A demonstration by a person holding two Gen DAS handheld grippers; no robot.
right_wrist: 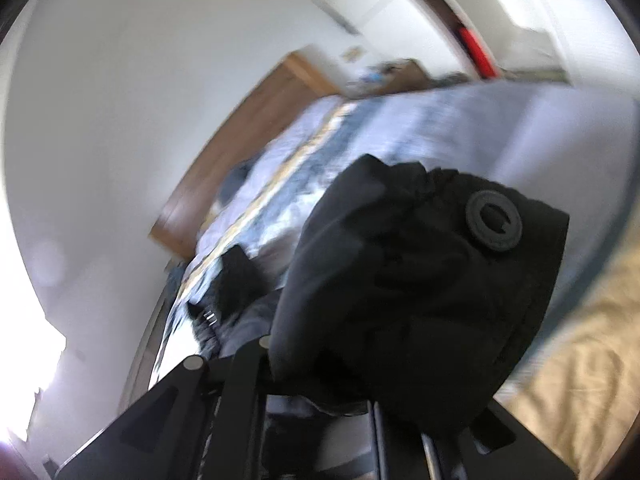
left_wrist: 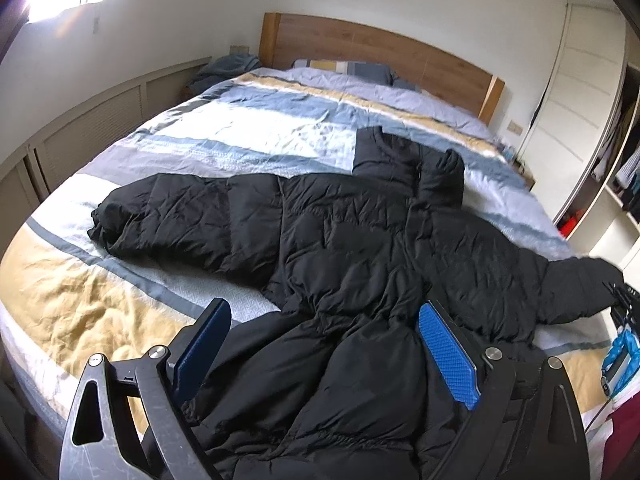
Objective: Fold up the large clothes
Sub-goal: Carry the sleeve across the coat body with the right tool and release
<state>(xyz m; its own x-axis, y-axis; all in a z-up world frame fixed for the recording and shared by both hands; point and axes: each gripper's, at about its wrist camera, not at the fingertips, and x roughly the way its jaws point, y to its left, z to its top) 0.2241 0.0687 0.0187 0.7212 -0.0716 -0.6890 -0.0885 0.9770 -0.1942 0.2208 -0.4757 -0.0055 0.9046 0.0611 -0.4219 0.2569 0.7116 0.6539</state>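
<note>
A black puffer jacket lies spread across the striped bed cover, collar toward the headboard and one sleeve stretched out to the left. My left gripper is open, its blue pads standing wide on either side of the jacket's lower part without pressing it. At the right edge of the left wrist view, my right gripper holds the end of the other sleeve lifted off the bed. In the blurred right wrist view the sleeve cuff, with a round rubber patch, covers the fingers, which are shut on it.
A wooden headboard and pillow stand at the far end of the bed. An open wardrobe is on the right, a louvred panel on the left. A blue cloth heap sits by the far left corner.
</note>
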